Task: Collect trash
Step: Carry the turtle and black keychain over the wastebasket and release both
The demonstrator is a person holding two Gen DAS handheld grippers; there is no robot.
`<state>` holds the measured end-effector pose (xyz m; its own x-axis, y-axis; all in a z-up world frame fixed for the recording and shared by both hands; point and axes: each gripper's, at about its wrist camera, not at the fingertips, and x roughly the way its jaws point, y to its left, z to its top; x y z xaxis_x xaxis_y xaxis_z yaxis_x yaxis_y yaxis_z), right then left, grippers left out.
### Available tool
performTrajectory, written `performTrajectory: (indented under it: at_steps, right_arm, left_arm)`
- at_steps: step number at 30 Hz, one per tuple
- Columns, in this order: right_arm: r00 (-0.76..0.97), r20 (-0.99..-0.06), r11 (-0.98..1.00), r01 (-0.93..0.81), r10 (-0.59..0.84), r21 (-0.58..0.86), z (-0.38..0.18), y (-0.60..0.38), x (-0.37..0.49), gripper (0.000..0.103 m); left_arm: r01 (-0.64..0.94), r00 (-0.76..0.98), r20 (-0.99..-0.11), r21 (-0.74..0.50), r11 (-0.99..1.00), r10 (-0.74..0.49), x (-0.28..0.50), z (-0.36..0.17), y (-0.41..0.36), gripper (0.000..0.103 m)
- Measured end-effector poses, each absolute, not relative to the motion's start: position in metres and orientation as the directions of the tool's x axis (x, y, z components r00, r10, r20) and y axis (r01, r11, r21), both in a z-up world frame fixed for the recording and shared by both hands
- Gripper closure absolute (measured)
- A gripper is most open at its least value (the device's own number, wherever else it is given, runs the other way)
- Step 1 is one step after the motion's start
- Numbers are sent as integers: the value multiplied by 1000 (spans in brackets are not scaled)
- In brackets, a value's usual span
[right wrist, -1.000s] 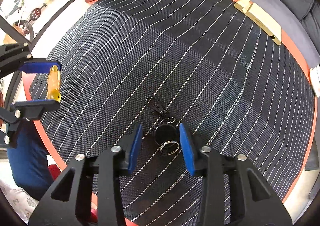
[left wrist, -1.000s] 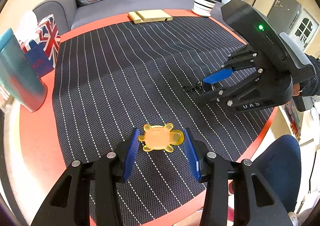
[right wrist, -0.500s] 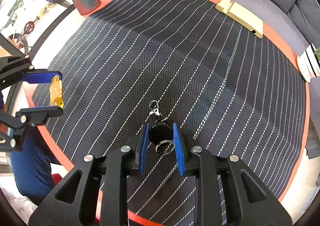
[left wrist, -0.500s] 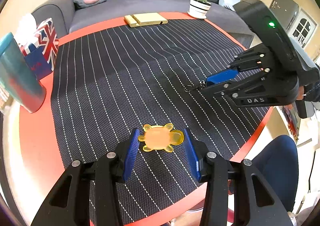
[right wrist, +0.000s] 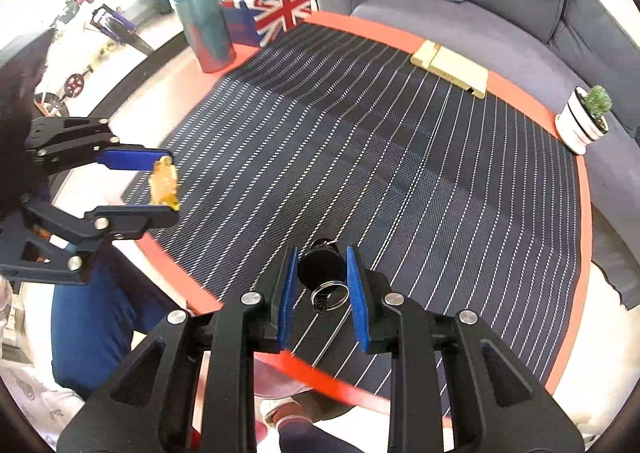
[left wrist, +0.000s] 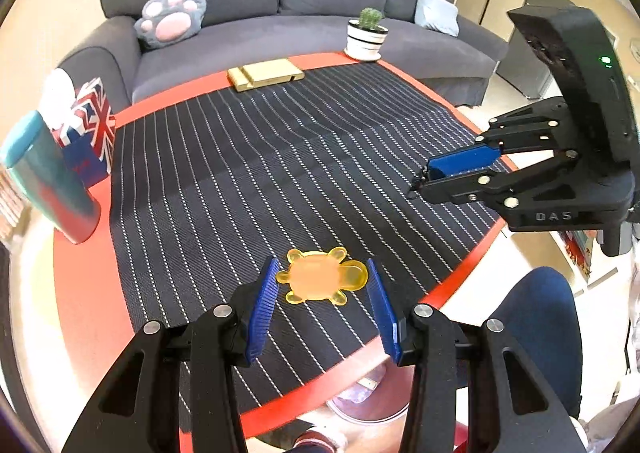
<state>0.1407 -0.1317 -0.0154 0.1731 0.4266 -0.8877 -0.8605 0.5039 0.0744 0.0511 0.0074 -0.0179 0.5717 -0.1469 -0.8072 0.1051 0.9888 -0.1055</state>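
An orange turtle-shaped toy [left wrist: 322, 281] is pinched flat between the blue pads of my left gripper [left wrist: 322, 293], which holds it up over the near part of the striped mat [left wrist: 240, 173]. The right wrist view shows that same left gripper [right wrist: 170, 183] at the left with the turtle [right wrist: 164, 183] edge-on. My right gripper [right wrist: 321, 277] is shut on a black round key reel [right wrist: 321, 267]; its key ring [right wrist: 328, 295] dangles below. In the left wrist view the right gripper [left wrist: 426, 179] hangs above the table's right edge, with the reel mostly hidden.
The red round table [left wrist: 80, 293] carries a teal tumbler [left wrist: 48, 181], a Union Jack tissue box [left wrist: 90, 129], a wooden stand [left wrist: 264, 75] and a potted cactus [left wrist: 368, 37]. A grey sofa stands behind. A pinkish round container [left wrist: 368, 397] and a person's blue-trousered leg [left wrist: 536, 325] are below the near edge.
The right gripper closed on the key reel and lifted it off the mat. Both grippers rose and drew back toward the table's near edge, and the turtle stayed in the left grip.
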Motion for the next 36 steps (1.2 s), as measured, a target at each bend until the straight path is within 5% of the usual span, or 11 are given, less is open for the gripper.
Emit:
performTrajectory:
  at_steps: [14, 32, 33, 36]
  right_arm:
    - [199, -833, 493, -864, 516, 99, 12, -191, 65, 79]
    - [90, -832, 463, -861, 548, 211, -21, -214, 4, 78]
    - [87, -832, 463, -860, 548, 215, -22, -213, 4, 76]
    - [100, -827, 479, -850, 553, 217, -22, -215, 5, 18]
  left_arm:
    - [147, 602, -782, -88, 985, -160, 0, -6, -28, 59]
    - [167, 609, -772, -101, 981, -183, -46, -4, -54, 59]
    - [166, 609, -772, -100, 981, -182, -46, -4, -54, 59]
    - [163, 608, -773, -100, 981, -180, -48, -4, -53, 59]
